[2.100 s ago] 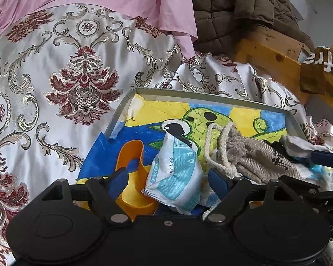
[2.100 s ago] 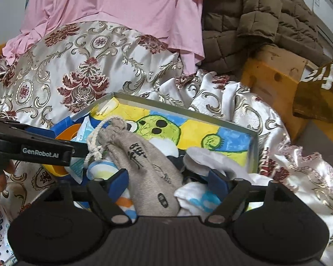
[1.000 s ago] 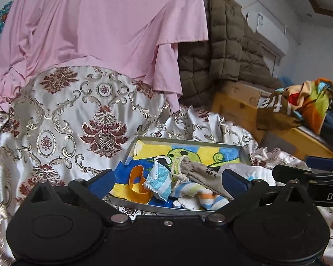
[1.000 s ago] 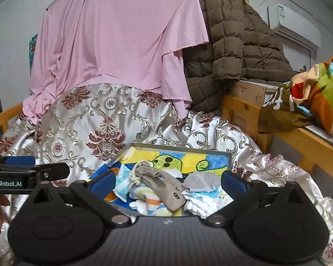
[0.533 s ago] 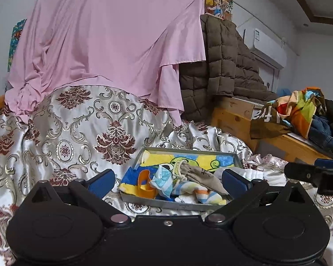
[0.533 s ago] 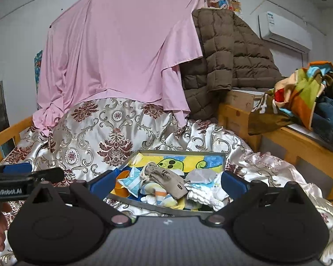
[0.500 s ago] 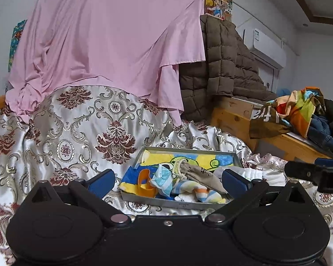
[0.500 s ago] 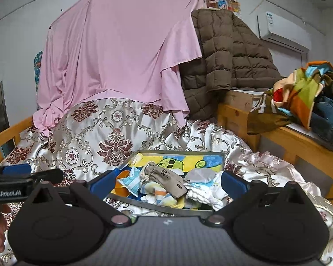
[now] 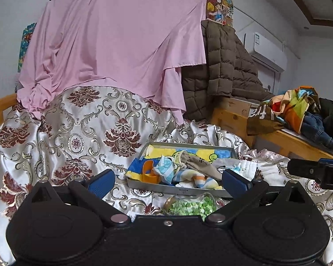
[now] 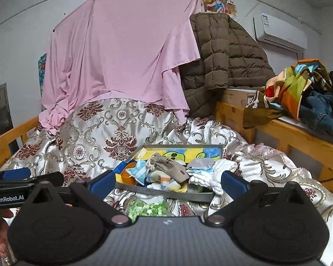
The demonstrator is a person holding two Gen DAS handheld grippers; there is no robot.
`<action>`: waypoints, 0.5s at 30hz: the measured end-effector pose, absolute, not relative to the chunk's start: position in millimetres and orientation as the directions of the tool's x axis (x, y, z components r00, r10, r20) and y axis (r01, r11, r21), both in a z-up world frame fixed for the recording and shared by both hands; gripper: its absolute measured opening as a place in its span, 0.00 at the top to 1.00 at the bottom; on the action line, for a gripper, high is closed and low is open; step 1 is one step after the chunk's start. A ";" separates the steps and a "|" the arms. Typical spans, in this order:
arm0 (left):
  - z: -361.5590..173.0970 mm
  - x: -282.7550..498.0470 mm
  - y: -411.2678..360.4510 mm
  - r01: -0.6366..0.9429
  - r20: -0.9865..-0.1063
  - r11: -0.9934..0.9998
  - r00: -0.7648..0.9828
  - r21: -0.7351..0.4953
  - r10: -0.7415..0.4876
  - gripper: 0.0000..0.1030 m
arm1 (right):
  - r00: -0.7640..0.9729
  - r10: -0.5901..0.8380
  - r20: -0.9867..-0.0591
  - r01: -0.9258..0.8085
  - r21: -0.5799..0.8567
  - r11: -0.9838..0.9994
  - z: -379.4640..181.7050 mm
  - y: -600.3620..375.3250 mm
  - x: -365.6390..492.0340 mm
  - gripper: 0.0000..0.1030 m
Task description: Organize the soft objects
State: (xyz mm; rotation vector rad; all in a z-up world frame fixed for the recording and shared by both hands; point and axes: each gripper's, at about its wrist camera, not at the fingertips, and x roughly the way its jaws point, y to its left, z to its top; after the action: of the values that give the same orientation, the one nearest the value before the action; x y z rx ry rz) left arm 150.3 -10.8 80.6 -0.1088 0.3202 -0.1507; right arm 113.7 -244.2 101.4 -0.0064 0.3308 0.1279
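Left wrist view: the left gripper (image 9: pixel 167 180) hangs spread wide and empty; the right gripper (image 10: pixel 167 180) is likewise apart, holding nothing. The tray (image 9: pixel 177 190) on the patterned bedspread (image 9: pixel 77 133) holds a drawstring pouch (image 9: pixel 199 165), socks (image 9: pixel 194 178) and a tissue pack (image 9: pixel 165 169).

We see the bag of green pieces (image 9: pixel 189 206) only in part: at 6 o'clock the black body of the left hand-held gripper (image 9: pixel 167 180) covers its lower half. In the tray (image 10: pixel 166 192) the soft things overlap, so the striped sock (image 10: pixel 164 180) is half hidden under the grey pouch (image 10: pixel 173 168). At 9 o'clock, a person's hand (image 10: pixel 0 232) is cut by the edge.
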 end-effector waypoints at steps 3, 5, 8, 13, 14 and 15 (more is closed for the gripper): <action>80.1 140.8 -8.1 0.123 -0.303 0.983 0.940 -0.139 -0.160 0.01 | 0.938 0.124 -0.323 -0.129 0.007 0.992 101.4 -241.3 104.9 0.00; 80.7 135.0 -5.6 0.115 -0.299 0.983 0.942 -0.145 -0.154 0.01 | 0.939 0.127 -0.320 -0.132 0.006 0.991 101.7 -239.1 99.1 0.00; 81.5 126.9 -2.5 0.106 -0.291 0.983 0.945 -0.149 -0.146 0.01 | 0.940 0.130 -0.315 -0.135 0.006 0.991 101.9 -235.9 91.0 0.00; 82.0 114.4 0.5 0.099 -0.281 0.985 0.950 -0.143 -0.136 0.01 | 0.941 0.136 -0.309 -0.138 0.016 0.990 100.9 -232.7 79.8 0.00; 81.7 111.9 0.7 0.097 -0.279 0.985 0.951 -0.143 -0.134 0.01 | 0.941 0.136 -0.309 -0.138 0.015 0.990 100.4 -232.0 78.5 0.00; 81.2 109.1 1.3 0.095 -0.277 0.985 0.952 -0.143 -0.131 0.01 | 0.941 0.135 -0.310 -0.138 0.014 0.990 99.6 -231.4 76.6 0.00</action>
State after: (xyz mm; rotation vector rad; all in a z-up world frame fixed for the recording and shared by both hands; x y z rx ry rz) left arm 109.1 1.3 81.2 -0.1285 0.2896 -0.1152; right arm 76.6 -231.4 99.6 -0.0084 0.3153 0.1393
